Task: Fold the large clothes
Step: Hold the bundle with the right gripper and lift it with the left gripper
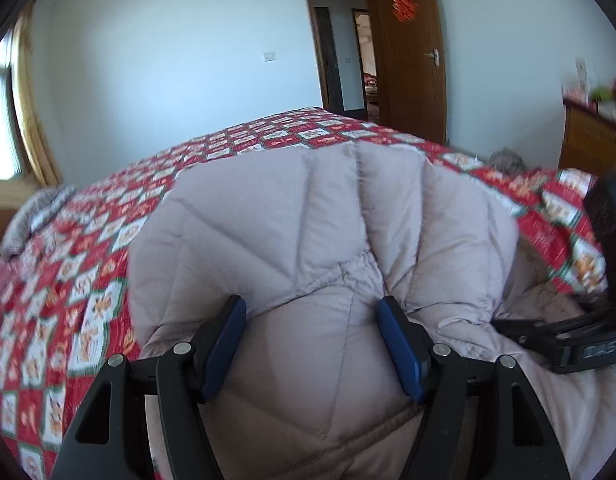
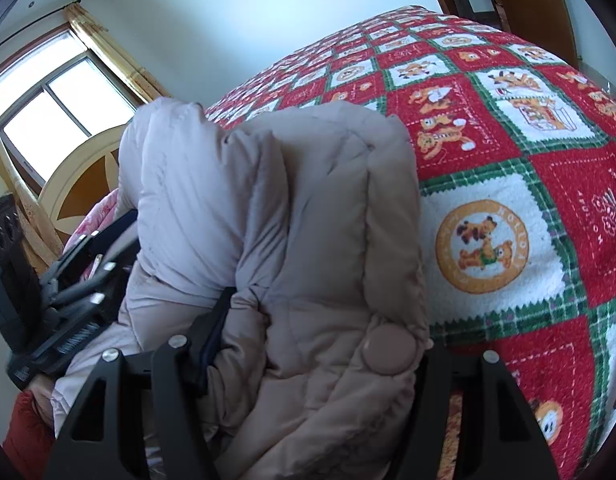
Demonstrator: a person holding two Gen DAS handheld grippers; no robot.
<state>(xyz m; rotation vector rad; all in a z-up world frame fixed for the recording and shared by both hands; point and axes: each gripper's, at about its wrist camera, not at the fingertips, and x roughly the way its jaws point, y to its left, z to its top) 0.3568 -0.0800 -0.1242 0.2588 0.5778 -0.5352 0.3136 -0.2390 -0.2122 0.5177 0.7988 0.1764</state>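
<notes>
Both claws clamp puffy jacket (image 1: 327,216): left claw (image 1: 311,344), right claw (image 2: 319,344). Carry fold level toward bed (image 2: 507,184) far side; keep edges aligned.

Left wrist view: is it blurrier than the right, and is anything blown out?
Left wrist view: motion-smeared, the red patchwork quilt and brown wooden door soft. Right wrist view: sharper, quilt print crisp, but the window is overexposed to white. Both bend at the fisheye rim.

Puffy coat (image 1: 327,216) bulks up mid-frame – blocks the way fwd for both grippers. Bare bedspread (image 1: 80,264) lower left & (image 2: 527,184) right of frame – open room. Grey bundle (image 1: 36,212) sits at far left edge.
</notes>
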